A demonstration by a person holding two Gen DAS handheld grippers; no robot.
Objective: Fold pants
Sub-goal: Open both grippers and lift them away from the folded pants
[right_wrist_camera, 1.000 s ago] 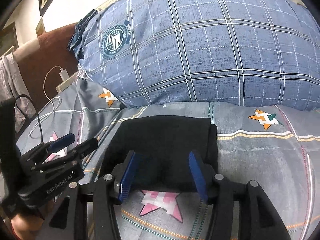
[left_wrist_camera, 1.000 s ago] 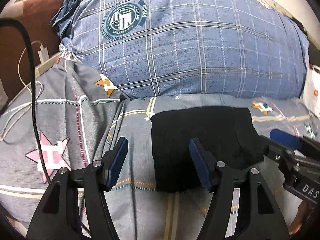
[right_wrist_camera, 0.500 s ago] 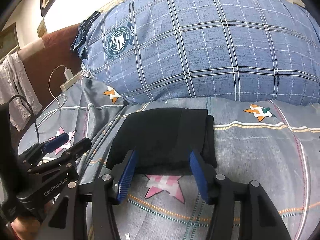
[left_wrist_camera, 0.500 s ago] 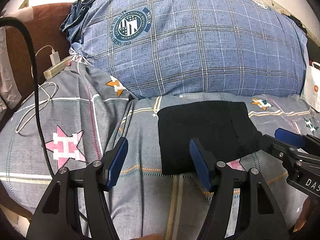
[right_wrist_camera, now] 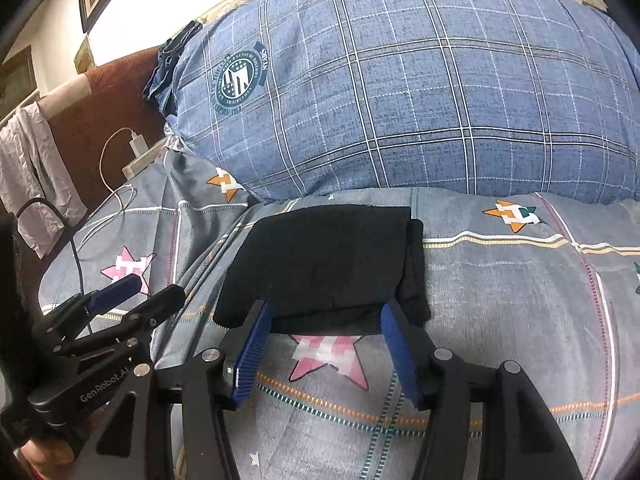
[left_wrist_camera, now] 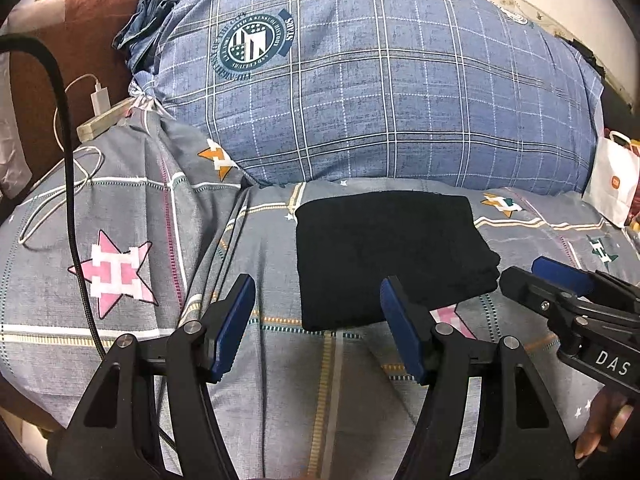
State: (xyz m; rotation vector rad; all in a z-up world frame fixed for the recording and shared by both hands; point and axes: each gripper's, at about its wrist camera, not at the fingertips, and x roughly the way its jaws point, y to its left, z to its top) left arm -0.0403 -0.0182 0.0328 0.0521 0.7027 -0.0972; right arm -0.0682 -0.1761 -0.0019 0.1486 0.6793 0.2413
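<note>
The black pants (left_wrist_camera: 384,252) lie folded into a thick rectangle on the grey star-patterned bedsheet (left_wrist_camera: 120,240), just in front of a big blue plaid pillow (left_wrist_camera: 380,92). They also show in the right wrist view (right_wrist_camera: 332,260). My left gripper (left_wrist_camera: 318,312) is open and empty, above the sheet at the pants' near left corner. My right gripper (right_wrist_camera: 324,336) is open and empty, just short of the pants' near edge. Each gripper shows in the other's view, the right one (left_wrist_camera: 560,284) at the right and the left one (right_wrist_camera: 128,300) at the left.
A white charger with its cable (left_wrist_camera: 98,98) and a power strip (left_wrist_camera: 102,124) lie at the bed's left edge beside a brown headboard (left_wrist_camera: 48,60). A black cable (left_wrist_camera: 68,160) crosses the sheet. A white paper bag (left_wrist_camera: 612,184) stands at the right.
Both grippers have drawn back toward me and risen, open throughout. The folded pants have stayed in place and now sit farther from the fingers.
</note>
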